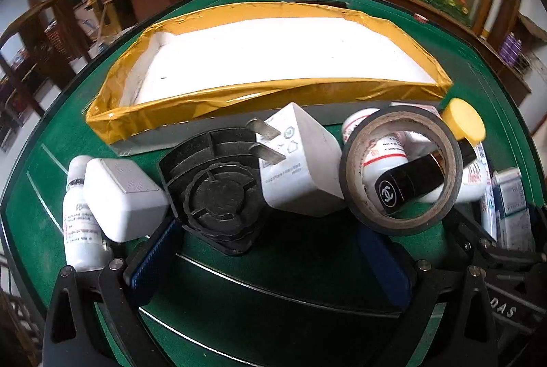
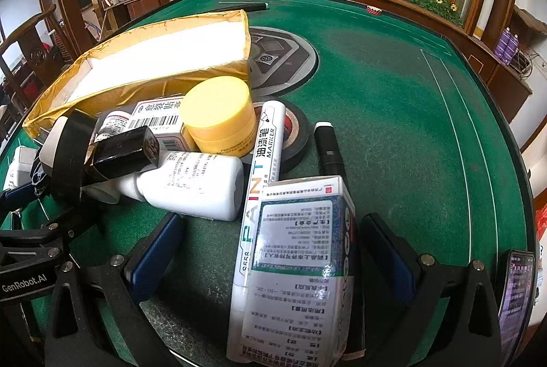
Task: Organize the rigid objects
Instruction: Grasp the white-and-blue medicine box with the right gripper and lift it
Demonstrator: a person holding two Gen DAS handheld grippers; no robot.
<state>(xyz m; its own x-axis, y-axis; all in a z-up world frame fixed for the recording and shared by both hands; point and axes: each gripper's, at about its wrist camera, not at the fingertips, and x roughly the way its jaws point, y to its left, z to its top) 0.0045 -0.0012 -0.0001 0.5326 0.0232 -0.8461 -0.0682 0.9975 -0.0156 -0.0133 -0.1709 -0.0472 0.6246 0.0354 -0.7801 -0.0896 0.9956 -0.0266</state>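
Observation:
My left gripper (image 1: 270,261) stands open low over the green table. A black round plastic piece (image 1: 218,196) and a white plug charger (image 1: 297,168) lie just ahead between its fingers, untouched. A black tape roll (image 1: 352,175) stands on edge to the right, with a black lipstick (image 1: 407,182) showing through it. My right gripper (image 2: 273,250) is also open. A medicine box (image 2: 301,264) and a white paint marker (image 2: 254,196) lie between its pads, with gaps on both sides. The yellow-taped tray (image 1: 273,86) with a white floor sits behind the pile.
A white bottle (image 1: 80,213) and a white adapter (image 1: 123,196) lie at the left. A yellow-lidded jar (image 2: 218,114), a white bottle (image 2: 195,186), a black pen (image 2: 330,148) and a second tape roll (image 2: 297,131) crowd the pile. A phone (image 2: 516,291) is at the right edge.

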